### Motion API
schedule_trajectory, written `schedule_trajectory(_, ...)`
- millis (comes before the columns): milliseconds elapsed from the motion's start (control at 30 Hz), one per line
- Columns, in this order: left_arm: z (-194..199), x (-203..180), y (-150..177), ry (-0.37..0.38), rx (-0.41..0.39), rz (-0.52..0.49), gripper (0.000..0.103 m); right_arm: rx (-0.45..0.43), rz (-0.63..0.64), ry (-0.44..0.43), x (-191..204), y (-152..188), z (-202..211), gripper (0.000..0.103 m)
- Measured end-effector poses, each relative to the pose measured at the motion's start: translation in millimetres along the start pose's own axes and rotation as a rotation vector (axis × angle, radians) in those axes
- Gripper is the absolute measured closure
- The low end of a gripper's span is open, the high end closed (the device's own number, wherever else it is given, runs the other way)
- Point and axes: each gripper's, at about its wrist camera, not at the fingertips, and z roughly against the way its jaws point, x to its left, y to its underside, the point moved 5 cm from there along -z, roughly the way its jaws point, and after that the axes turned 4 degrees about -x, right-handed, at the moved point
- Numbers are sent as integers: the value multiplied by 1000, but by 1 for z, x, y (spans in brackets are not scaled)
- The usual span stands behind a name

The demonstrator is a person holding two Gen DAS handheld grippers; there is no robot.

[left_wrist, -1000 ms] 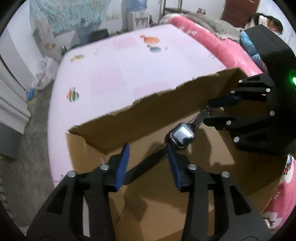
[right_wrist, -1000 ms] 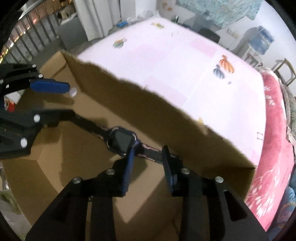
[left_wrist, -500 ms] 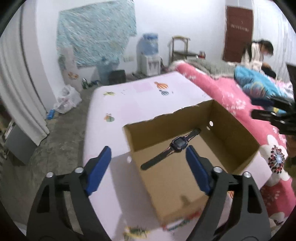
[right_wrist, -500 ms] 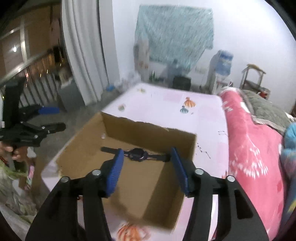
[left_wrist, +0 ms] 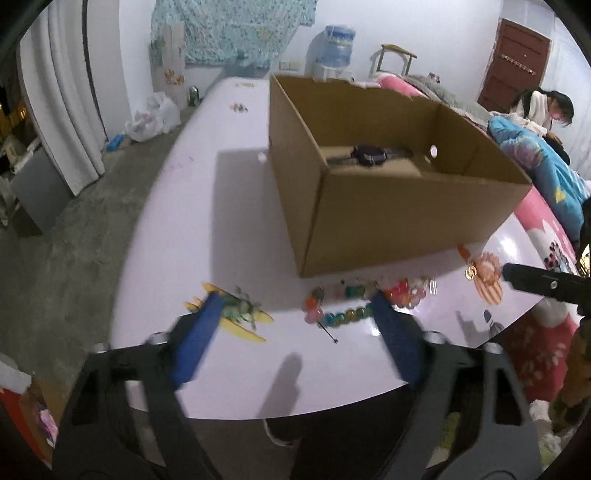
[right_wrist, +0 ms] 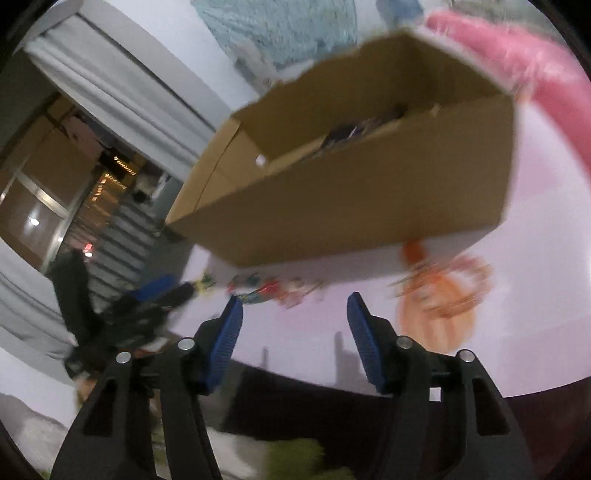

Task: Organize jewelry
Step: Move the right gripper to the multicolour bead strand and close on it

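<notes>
- Left wrist view looks forward and down over the bench (left_wrist: 221, 221) from its near edge, level, cardboard box (left_wrist: 388, 221) ahead.
- Right wrist view sits nearer, rolled sideways, blurred.
- Both share the box (right_wrist: 351, 214), the beads (left_wrist: 354, 302) before it and the bench (right_wrist: 535, 184).

The room has white walls (left_wrist: 443, 33) and a bare grey concrete floor (left_wrist: 74, 240). White curtains (left_wrist: 70, 103) hang at left. A patterned teal cloth (left_wrist: 229, 29) covers part of the far wall. A water dispenser (left_wrist: 338, 48) and a chair (left_wrist: 397, 61) stand against it. A dark red door (left_wrist: 517, 62) is at right.
</notes>
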Motion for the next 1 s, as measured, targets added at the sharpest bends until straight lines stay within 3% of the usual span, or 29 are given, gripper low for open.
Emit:
schedule_trajectory(67, -8, -4, 4, 14, 6, 8, 46, 32, -10, -28, 8, 3, -16, 51)
schedule_trajectory(267, -32, -8, 6, -12, 44, -50, 69, 79, 2, -38, 26, 6, -45, 58)
schedule_trajectory(500, -44, -13, 12, -9, 97, -104, 71, 100, 69, 24, 37, 9, -56, 65)
schedule_trajectory(633, -46, -16, 14, -26, 104, -110, 72, 126, 162, 78, 43, 17, -63, 77)
schedule_trajectory(867, -44, -18, 17, -71, 87, -164, 92, 150, 241, 196, 35, 21, -73, 81)
schedule_trajectory(1000, -40, -10, 18, -69, 92, -150, 92, 138, 234, 222, 28, 16, -69, 83)
